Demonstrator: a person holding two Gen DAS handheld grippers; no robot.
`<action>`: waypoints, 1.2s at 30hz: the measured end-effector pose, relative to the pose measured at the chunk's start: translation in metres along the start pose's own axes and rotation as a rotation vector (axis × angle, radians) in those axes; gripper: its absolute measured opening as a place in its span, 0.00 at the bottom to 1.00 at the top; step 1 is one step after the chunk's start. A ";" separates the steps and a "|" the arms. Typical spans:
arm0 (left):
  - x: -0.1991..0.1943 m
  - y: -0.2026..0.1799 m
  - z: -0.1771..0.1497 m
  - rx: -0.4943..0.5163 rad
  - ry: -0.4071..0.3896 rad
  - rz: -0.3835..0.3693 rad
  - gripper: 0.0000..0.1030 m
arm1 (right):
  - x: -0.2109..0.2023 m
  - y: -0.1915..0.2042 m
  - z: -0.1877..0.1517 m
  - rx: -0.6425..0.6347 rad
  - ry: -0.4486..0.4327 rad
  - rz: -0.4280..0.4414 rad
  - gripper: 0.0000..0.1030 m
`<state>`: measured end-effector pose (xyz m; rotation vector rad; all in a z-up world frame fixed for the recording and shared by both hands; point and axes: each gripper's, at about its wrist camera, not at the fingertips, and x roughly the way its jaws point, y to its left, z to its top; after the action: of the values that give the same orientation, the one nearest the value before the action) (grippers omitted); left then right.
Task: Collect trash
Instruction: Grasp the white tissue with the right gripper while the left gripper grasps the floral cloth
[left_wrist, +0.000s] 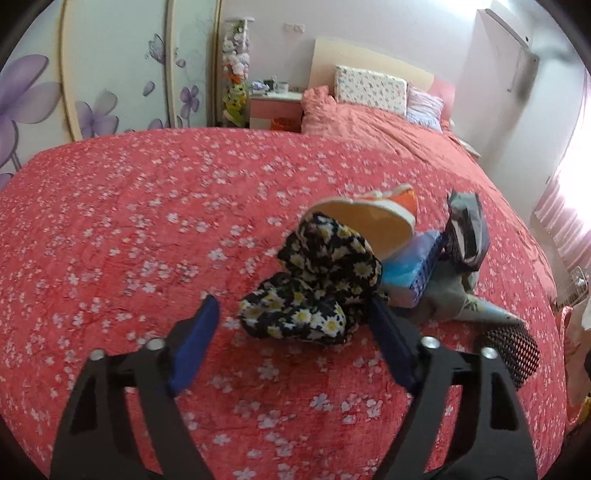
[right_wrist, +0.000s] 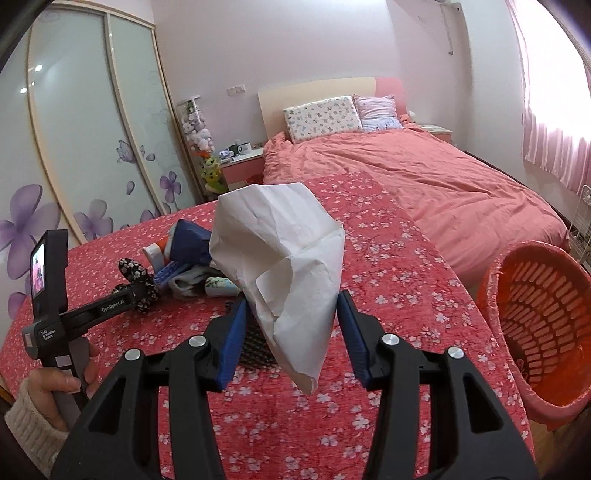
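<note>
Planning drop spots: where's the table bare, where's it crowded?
Bare: table left of the floral cloth, and the near edge under the left gripper. Also between the pile and the basket. Crowded: pile around the cloth, box, black mesh.

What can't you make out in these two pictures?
- Left wrist view: the pile behind the daisy-print cloth is overlapped and blurred.
- Right wrist view: the crumpled paper in the right gripper hides table behind it.
- Orange basket: bottom hidden by rim.

The left tool (left_wrist: 291, 314) stands open around a daisy-print cloth (left_wrist: 317, 288) on the red flowered table (left_wrist: 129, 229).
</note>
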<state>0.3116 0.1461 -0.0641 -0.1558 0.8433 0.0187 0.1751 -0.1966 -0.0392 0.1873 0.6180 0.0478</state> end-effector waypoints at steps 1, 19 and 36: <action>0.003 -0.001 -0.001 0.004 0.010 -0.008 0.61 | 0.000 -0.002 0.000 0.002 0.001 -0.001 0.47; -0.043 0.000 -0.008 0.024 -0.062 -0.073 0.18 | -0.025 -0.012 0.000 0.009 -0.042 -0.004 0.47; -0.081 -0.023 -0.019 0.101 -0.087 -0.080 0.44 | -0.053 -0.036 -0.005 0.040 -0.084 -0.025 0.47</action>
<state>0.2449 0.1239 -0.0133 -0.0932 0.7487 -0.0915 0.1287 -0.2362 -0.0203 0.2190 0.5376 0.0037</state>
